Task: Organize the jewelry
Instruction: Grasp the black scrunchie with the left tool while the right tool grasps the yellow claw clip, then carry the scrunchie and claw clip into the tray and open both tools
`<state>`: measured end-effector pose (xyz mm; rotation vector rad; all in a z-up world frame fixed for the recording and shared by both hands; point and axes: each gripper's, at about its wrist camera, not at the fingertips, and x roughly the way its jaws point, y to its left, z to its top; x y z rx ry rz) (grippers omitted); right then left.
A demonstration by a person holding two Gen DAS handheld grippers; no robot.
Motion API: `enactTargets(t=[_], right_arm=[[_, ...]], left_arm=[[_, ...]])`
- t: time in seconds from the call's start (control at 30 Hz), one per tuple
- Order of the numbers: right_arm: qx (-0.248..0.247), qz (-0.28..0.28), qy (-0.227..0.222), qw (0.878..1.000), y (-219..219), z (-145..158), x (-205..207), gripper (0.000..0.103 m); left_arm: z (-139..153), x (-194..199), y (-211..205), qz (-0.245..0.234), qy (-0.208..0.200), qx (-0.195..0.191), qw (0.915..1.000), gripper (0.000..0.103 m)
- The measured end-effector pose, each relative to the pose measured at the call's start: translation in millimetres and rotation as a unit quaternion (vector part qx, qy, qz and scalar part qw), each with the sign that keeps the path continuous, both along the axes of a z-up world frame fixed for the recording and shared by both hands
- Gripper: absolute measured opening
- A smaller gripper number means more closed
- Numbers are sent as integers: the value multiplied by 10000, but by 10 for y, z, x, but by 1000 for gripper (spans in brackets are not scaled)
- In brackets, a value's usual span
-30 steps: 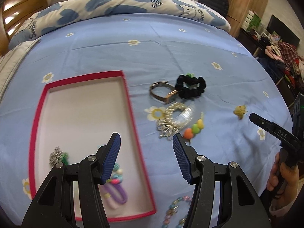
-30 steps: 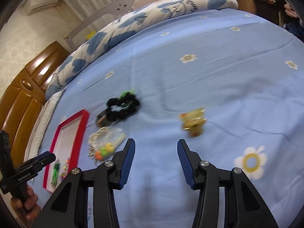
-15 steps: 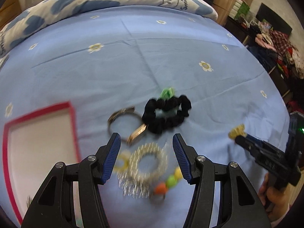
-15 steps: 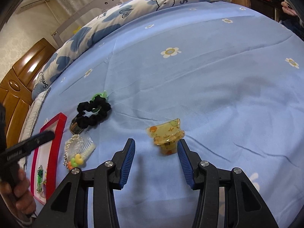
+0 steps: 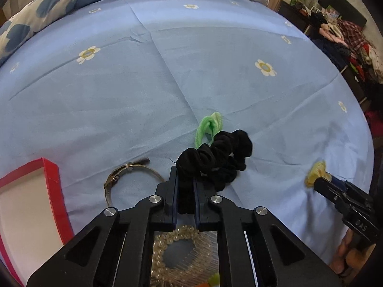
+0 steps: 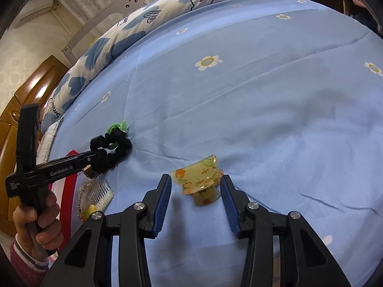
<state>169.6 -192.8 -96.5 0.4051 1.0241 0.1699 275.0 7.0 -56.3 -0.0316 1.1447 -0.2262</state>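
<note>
**Left tool pinches the scrunchie, right tool straddles the clip**

Our left tool [image 5: 184,191] is clamped on the near edge of the black scrunchie [image 5: 220,160], its two fingers drawn narrow with the fabric bunched between them. The rest of the scrunchie lies on the blue bed sheet [image 5: 143,83], and a green hair tie [image 5: 209,125] touches its far side. Just left of the tool lies a metal bracelet [image 5: 129,174]; further left is the corner of the red box [image 5: 51,174]. Under the tool's frame we see a pearl comb [image 5: 177,246].

Our right tool [image 6: 195,192] stands wide, with the yellow hair clip [image 6: 197,179] between its blue pads [image 6: 165,198]. Whether the pads touch the clip we cannot tell. The clip rests on the sheet, well apart from the scrunchie [image 6: 112,148] at the left. A quilt [image 6: 143,24] lies along the far side of the bed.
</note>
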Motion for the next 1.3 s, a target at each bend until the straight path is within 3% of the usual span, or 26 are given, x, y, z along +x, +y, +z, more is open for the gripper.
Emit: enactTargets(t=[0.03, 0.47, 0.73, 1.3], right_arm=[[23, 11, -21, 10000, 4, 12, -10, 21], [246, 212, -264, 9991, 161, 242, -198, 23], [329, 548, -367, 9973, 447, 378, -278, 23], [473, 1724, -483, 9827, 1547, 578, -375, 23]], left_arm=[[22, -26, 0, 6, -35, -13, 10000, 7], [540, -605, 206, 244, -474, -624, 9966, 6], [716, -1011, 593, 729, -628, -919, 9911, 6], [711, -1663, 1508, 1883, -709, -1064, 9738, 6]])
